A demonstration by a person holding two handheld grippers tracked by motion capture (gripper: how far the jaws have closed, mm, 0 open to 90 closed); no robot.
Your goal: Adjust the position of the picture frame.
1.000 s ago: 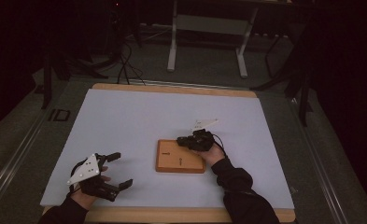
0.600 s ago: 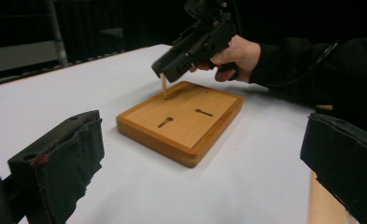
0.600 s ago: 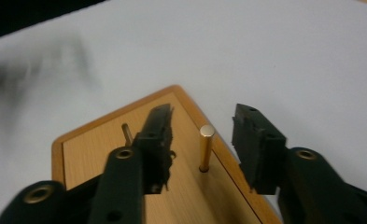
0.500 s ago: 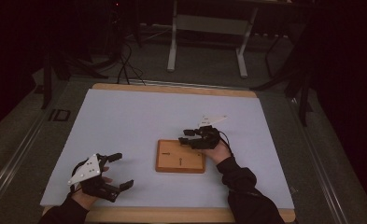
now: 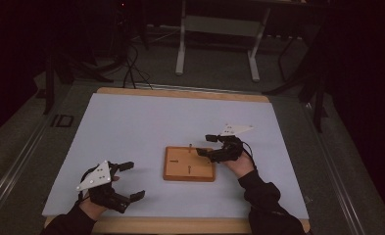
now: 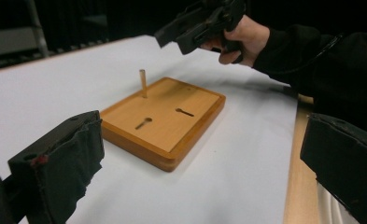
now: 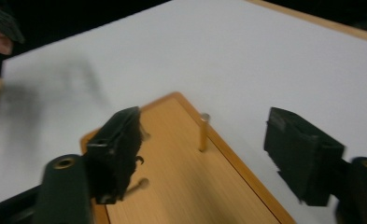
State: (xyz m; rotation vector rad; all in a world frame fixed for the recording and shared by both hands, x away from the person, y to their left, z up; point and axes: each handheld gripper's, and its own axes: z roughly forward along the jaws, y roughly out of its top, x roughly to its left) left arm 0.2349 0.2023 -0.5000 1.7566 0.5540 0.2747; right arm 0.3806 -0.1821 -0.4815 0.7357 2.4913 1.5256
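Note:
A square wooden board (image 5: 189, 165) lies on the white table top, with a thin wooden peg (image 5: 190, 146) upright near its far edge and two keyhole slots in its face. My right gripper (image 5: 206, 145) hovers open just right of the peg, nothing between its jaws. In the right gripper view, the peg (image 7: 203, 132) stands between and beyond the open jaws, above the board (image 7: 186, 186). My left gripper (image 5: 133, 180) rests open near the table's front left, empty. In the left gripper view, the board (image 6: 165, 119), peg (image 6: 143, 83) and right gripper (image 6: 195, 23) lie ahead.
The white mat (image 5: 146, 122) covers a wooden table whose front edge (image 5: 180, 225) shows as a bare strip. Table legs and cables (image 5: 180, 44) stand on the dark floor beyond the far edge. The person's dark sleeves come in from the bottom.
My right gripper has drawn back a little to the right, away from the peg, and its jaws stand wider apart. The left gripper has not moved.

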